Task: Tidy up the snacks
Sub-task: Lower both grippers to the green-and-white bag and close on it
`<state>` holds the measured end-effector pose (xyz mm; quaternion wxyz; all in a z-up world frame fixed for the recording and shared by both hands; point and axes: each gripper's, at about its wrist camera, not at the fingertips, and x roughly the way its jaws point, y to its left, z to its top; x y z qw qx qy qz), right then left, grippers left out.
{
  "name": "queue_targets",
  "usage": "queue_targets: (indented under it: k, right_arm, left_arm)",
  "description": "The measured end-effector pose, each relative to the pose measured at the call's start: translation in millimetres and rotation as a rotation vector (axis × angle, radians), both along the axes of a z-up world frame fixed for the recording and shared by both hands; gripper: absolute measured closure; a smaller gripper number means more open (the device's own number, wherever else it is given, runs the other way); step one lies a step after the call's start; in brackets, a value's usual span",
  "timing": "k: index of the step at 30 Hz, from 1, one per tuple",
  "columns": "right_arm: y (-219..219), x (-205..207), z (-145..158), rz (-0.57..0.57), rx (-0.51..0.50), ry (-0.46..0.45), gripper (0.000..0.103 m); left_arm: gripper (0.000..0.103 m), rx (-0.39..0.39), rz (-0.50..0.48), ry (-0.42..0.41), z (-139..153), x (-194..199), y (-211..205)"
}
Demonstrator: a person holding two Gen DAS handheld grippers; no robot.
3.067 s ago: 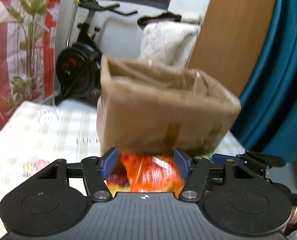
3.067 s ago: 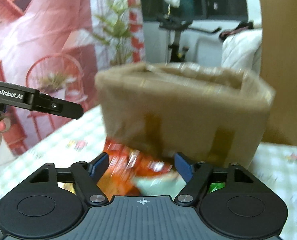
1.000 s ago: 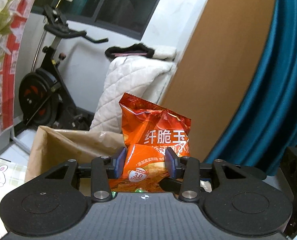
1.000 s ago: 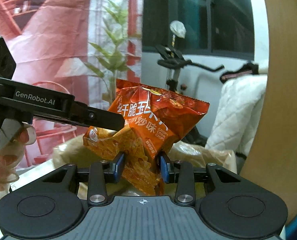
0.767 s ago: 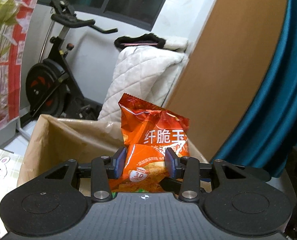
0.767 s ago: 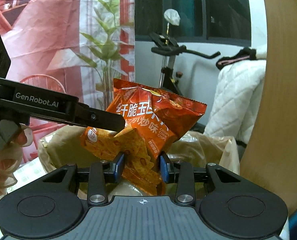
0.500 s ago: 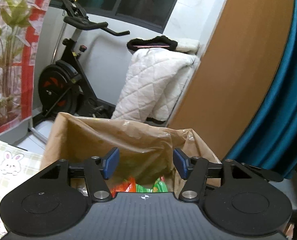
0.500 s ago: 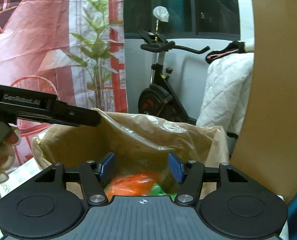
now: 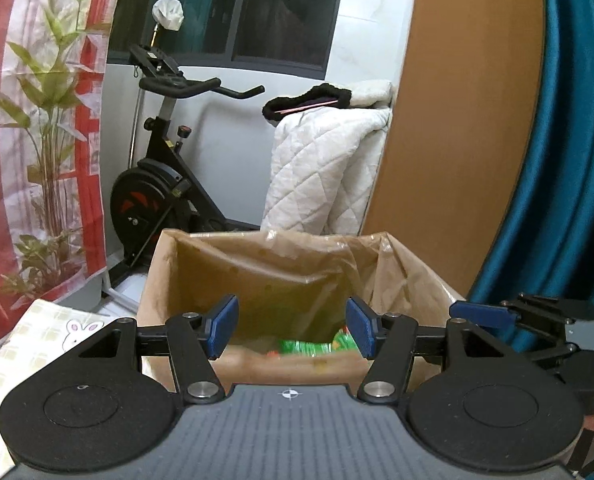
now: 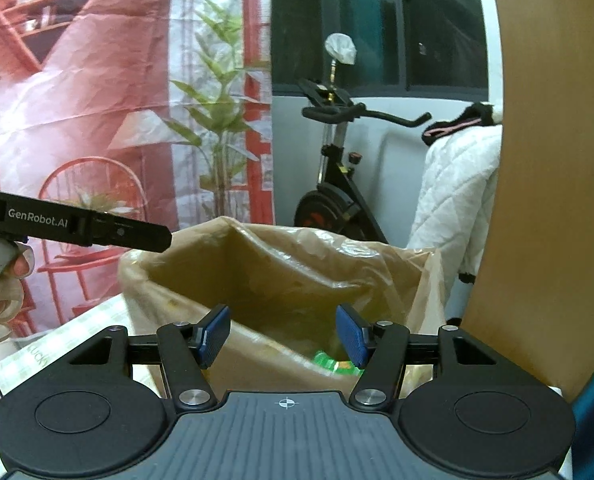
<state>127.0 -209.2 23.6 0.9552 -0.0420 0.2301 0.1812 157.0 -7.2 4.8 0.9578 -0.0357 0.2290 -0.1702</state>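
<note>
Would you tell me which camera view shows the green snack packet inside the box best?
The left wrist view: the green snack packet lies visible between the open fingers, low in the box. The right wrist view shows only a small green sliver behind the box's near wall.

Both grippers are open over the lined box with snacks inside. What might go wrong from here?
The loose brown plastic liner sags into the cardboard box; open blue fingertips of the left gripper might snag it. The right gripper hangs close beside the left one, so they may collide. The green snack packet sits low, mostly hidden, so a blind reach could crush it.
</note>
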Motion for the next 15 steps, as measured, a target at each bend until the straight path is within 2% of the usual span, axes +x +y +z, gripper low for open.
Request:
queue_targets:
  k: [7,15]
  right_arm:
    - [1,-27,-20,0.018,-0.012,0.015,0.048]
    - [-11,-48,-50,-0.032,-0.026,0.071,0.048]
  left_arm:
    - [0.041,-0.043,0.026,0.042,-20,-24,10]
    - [0.042,-0.072,0.001,0.108,-47,-38,10]
